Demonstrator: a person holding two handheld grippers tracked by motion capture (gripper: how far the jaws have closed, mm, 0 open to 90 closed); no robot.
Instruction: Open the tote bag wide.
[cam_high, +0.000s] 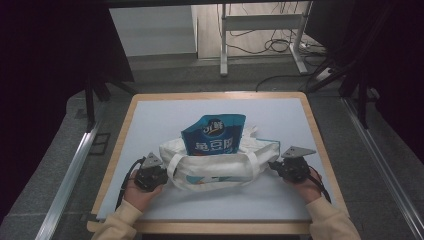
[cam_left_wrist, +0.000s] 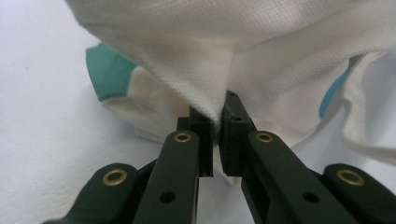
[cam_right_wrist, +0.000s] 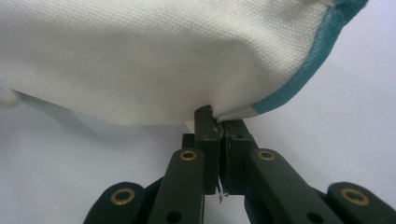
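Observation:
A white cloth tote bag (cam_high: 215, 167) with teal trim lies on the table, and a blue snack pouch (cam_high: 215, 135) stands out of its mouth. My left gripper (cam_high: 159, 172) is at the bag's left end, shut on a fold of the white cloth (cam_left_wrist: 217, 109). At the bag's right end my right gripper (cam_high: 275, 166) is shut on the cloth (cam_right_wrist: 215, 114) beside the teal edge band (cam_right_wrist: 299, 70). The bag (cam_right_wrist: 140, 60) hangs spread between the two grips, with its handles (cam_high: 252, 162) draped over the front.
The pale blue table top (cam_high: 160, 120) has a wooden rim (cam_high: 120, 145). Behind it stand a white desk frame (cam_high: 260, 30) with cables on the floor and dark stands at both sides. Bare table surface lies around the bag.

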